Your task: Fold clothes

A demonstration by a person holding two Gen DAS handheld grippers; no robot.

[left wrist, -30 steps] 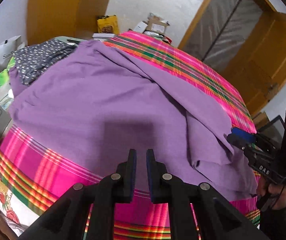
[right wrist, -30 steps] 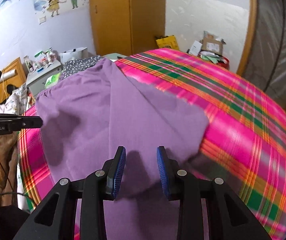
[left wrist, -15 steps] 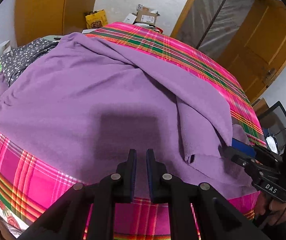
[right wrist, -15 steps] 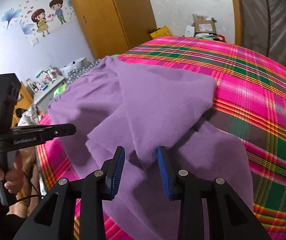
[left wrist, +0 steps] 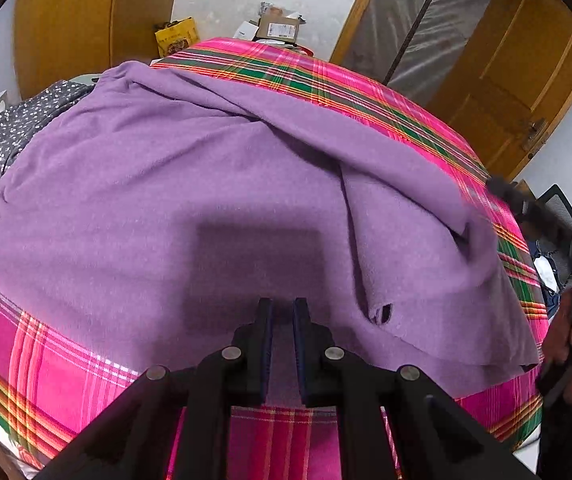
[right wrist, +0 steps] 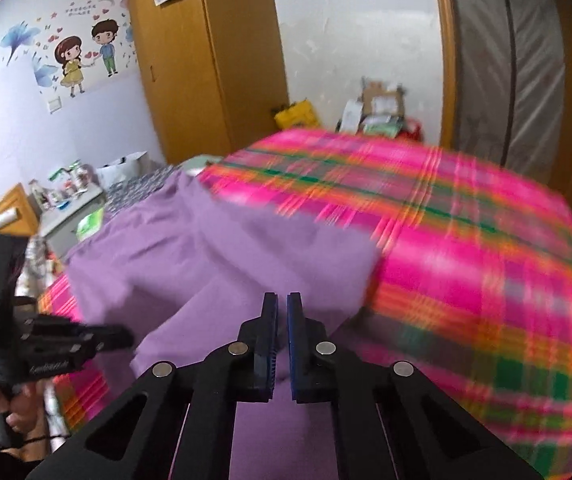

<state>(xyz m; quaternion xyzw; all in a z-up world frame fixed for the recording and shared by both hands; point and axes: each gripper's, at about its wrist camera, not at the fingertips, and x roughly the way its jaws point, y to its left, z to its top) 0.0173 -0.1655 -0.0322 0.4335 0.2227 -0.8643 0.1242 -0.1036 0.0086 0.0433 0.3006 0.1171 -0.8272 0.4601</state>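
The purple garment (left wrist: 190, 200) lies spread over the near half of the bed, on the pink plaid bedspread (left wrist: 385, 92), its hem running along the bed's near edge and its far end reaching the far left corner beside a grey dotted cloth (left wrist: 26, 124). One side flap is already turned in along the right, with a raised fold and a small open cuff or hole near the hem; that flap now stands higher and looser than half a second ago, when it lay flatter on the body of the garment. The right gripper (right wrist: 282, 320) is what changed: a moment ago its blue pads stood well apart over the cloth at the bed's right-hand side, and now they are nearly together, with only a thin slit left between them. Purple fabric fills the view just behind and under the tips, and the blurred bedspread suggests quick motion, but whether a pinch of cloth is actually caught in that slit cannot be told. If it is, this is likely the start of carrying the right edge across for the next fold. The left gripper (left wrist: 282, 316) hovers over the hem at the near edge, its narrow gap unchanged and with nothing between the pads. In the right wrist view the person's hand (right wrist: 18, 412) holds its handle.
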